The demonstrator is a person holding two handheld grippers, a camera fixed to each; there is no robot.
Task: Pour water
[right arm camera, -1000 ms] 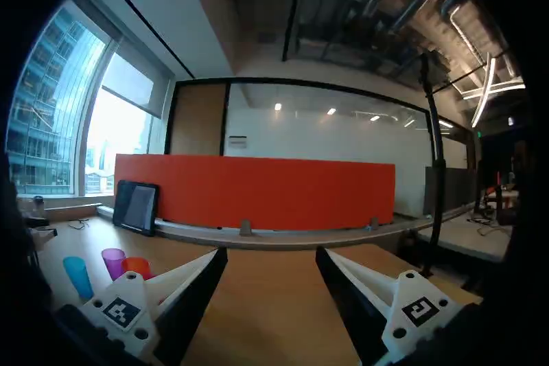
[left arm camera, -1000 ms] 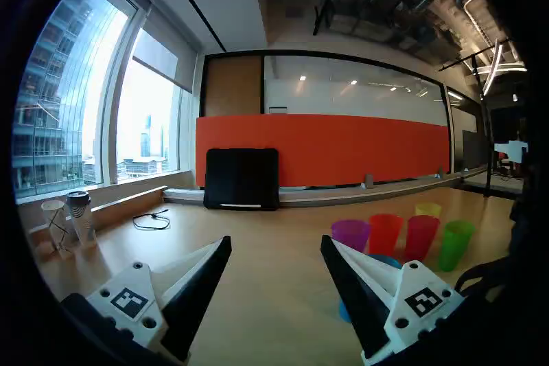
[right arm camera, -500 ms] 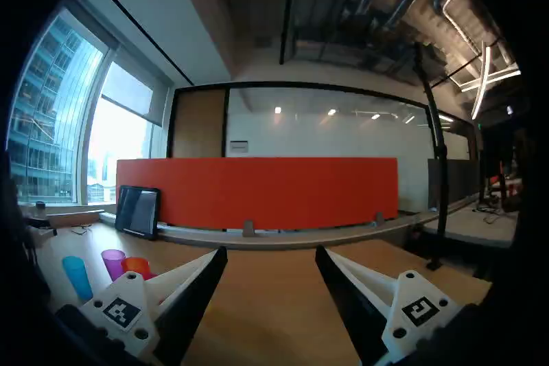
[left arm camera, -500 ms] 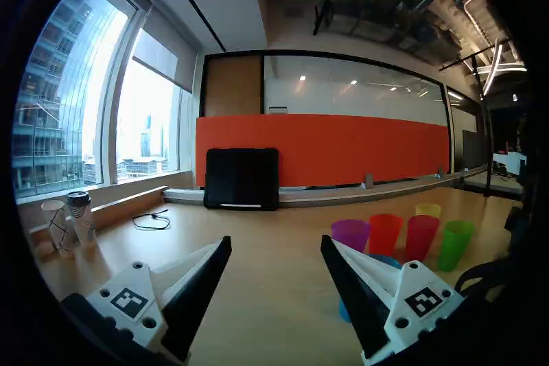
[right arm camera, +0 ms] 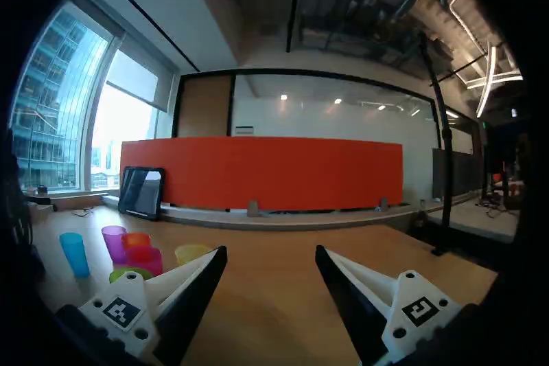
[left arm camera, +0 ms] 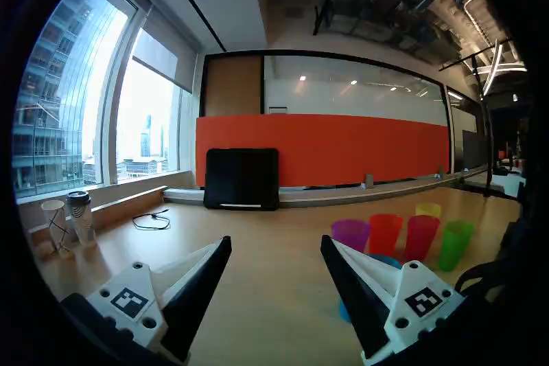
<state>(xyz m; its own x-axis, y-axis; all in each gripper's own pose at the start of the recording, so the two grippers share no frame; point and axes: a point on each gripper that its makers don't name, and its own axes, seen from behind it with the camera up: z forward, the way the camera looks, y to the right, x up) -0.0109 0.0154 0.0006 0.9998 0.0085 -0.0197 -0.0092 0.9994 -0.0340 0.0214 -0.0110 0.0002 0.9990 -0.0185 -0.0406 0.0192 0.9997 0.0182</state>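
Observation:
Several coloured plastic cups stand on the wooden table. In the left gripper view a purple cup [left arm camera: 351, 233], a red cup [left arm camera: 384, 232], a pink cup [left arm camera: 420, 235], a green cup [left arm camera: 455, 243] and a yellow cup [left arm camera: 427, 209] stand to the right, and a blue cup [left arm camera: 345, 310] is partly hidden behind the right finger. My left gripper [left arm camera: 276, 249] is open and empty. In the right gripper view the blue cup [right arm camera: 73, 253], purple cup [right arm camera: 113, 242], red cup [right arm camera: 135, 239], pink cup [right arm camera: 144, 257], yellow cup [right arm camera: 191, 253] and green cup [right arm camera: 130, 274] sit at lower left. My right gripper [right arm camera: 269, 258] is open and empty.
A black tablet [left arm camera: 241, 178] leans against the orange partition [left arm camera: 322, 148] at the table's far edge. Two paper cups [left arm camera: 71, 218] stand on the window ledge at left, a black cable [left arm camera: 152, 220] lies near them. A black pole [right arm camera: 445, 167] rises at right.
The right gripper view has tipped downward and shifted, bringing more cups into sight at lower left. The left gripper has stayed still.

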